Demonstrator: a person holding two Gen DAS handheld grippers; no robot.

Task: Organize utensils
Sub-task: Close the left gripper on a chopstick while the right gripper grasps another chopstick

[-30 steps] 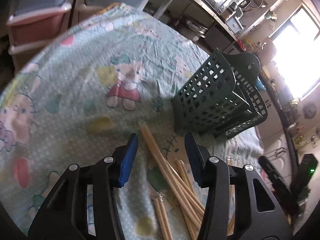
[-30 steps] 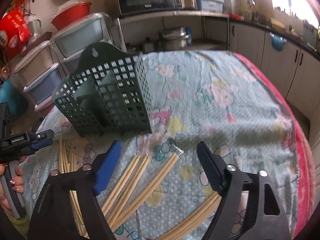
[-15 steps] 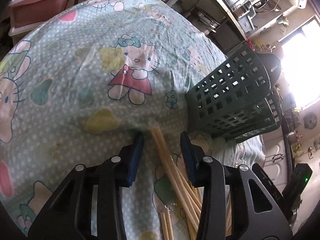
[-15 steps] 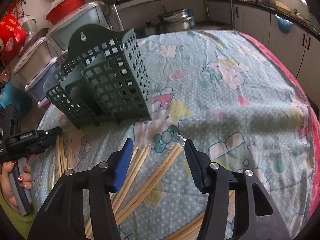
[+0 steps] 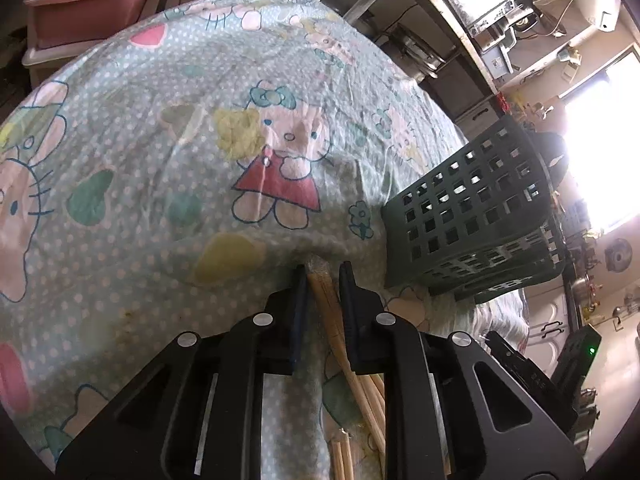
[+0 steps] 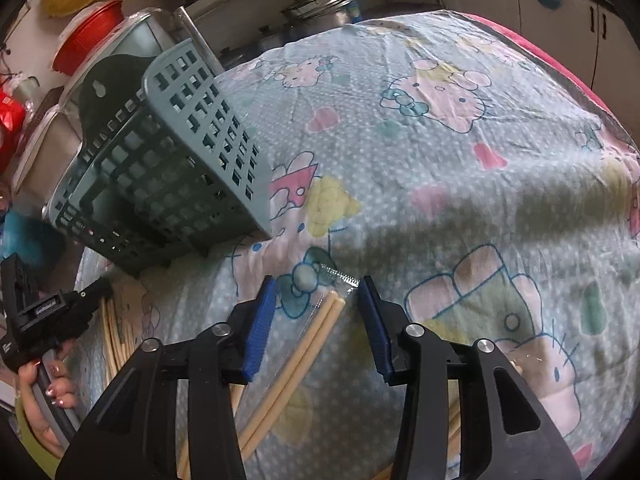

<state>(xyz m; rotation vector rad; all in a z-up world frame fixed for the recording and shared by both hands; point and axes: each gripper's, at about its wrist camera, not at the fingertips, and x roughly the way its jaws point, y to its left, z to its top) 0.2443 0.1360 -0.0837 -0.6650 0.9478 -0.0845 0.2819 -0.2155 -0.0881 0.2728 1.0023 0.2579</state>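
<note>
closing in on the left, the left gripper [image 5: 323, 276] brings its dark blue pads down either side of a pair of pale wooden chopsticks in a clear wrapper [image 5: 326, 300], right at the pair's far end. the jaws are narrowing and nearly together, yet a sliver of gap shows on each side, so i judge the pinch not quite made. gripping the tip makes sense: it leaves the length free to swing upright.

just right of that, the dark green perforated plastic utensil holder [image 5: 472, 216] stands on the pastel cartoon-cat tablecloth [image 5: 160, 160], near enough for a short carry, its open top tilted away from this camera.

over to the right wrist view, the same holder [image 6: 168, 176] sits up left, its compartments looking empty as far as the holes show. the right gripper [image 6: 316, 300] straddles another wrapped pair of pale chopsticks [image 6: 316, 332], its bright blue pads well clear on both sides while the jaws draw inward. more loose chopsticks [image 6: 114, 336] lie fanned at the left edge, beside the person's hand [image 6: 44, 396] on the other handle.
</note>
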